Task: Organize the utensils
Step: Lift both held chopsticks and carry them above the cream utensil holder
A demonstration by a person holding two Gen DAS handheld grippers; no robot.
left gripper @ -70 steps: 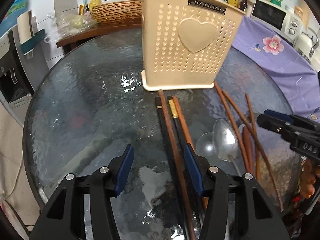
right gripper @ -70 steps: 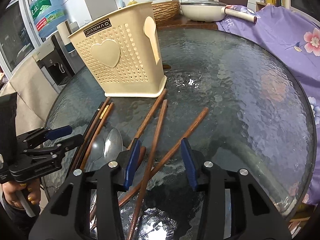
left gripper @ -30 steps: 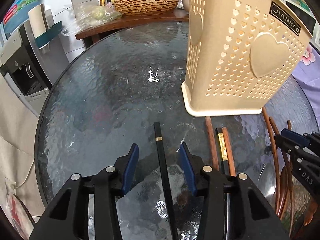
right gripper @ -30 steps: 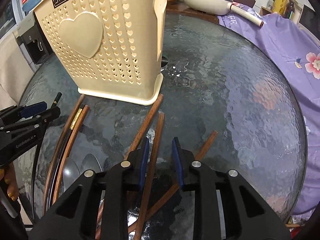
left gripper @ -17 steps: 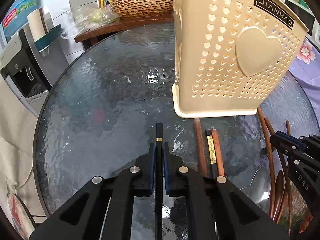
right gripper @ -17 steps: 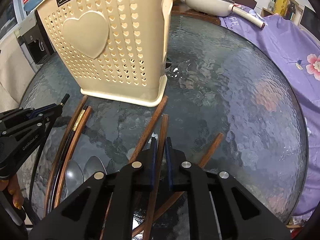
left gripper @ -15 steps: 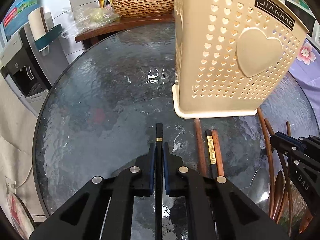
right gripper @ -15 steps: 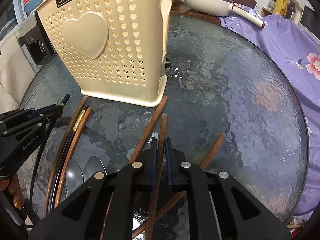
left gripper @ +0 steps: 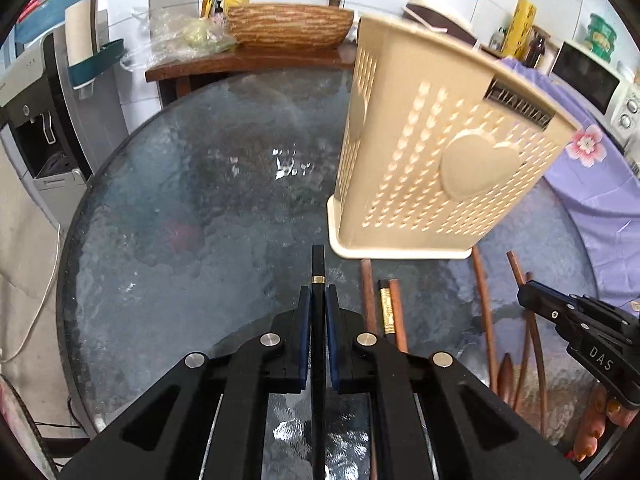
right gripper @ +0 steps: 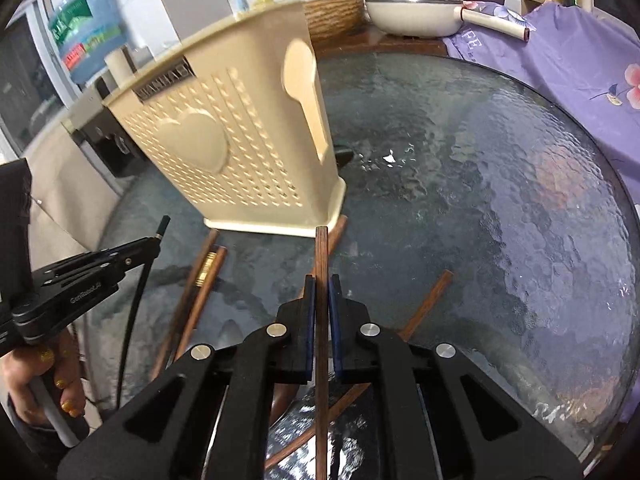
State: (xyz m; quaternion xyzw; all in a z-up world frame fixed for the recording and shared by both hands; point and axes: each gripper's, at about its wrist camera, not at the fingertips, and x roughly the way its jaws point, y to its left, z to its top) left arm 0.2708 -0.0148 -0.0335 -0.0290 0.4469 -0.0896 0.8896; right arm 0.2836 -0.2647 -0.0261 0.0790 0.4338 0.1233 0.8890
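A beige perforated utensil holder [left gripper: 440, 168] with a heart on its side stands on the round glass table [left gripper: 180, 220]. My left gripper [left gripper: 319, 294] is shut on a black chopstick [left gripper: 318, 264] with a gold band, lifted off the table. My right gripper [right gripper: 322, 282] is shut on a brown wooden chopstick [right gripper: 321, 252], also lifted, its tip near the holder's base [right gripper: 276, 224]. Several wooden chopsticks [left gripper: 394, 304] and spoons lie on the glass in front of the holder. The left gripper also shows in the right wrist view [right gripper: 148, 246].
A purple flowered cloth [right gripper: 580, 64] covers the counter to the right. A white pan [right gripper: 416, 12] and a woven basket [left gripper: 288, 26] sit behind the table. A water dispenser [left gripper: 36, 120] stands at the left. A microwave [left gripper: 596, 80] is at far right.
Both grippers closed on their chopsticks about half a second ago and have since lifted them off the glass; the holder now looks farther away and tilted in both views.
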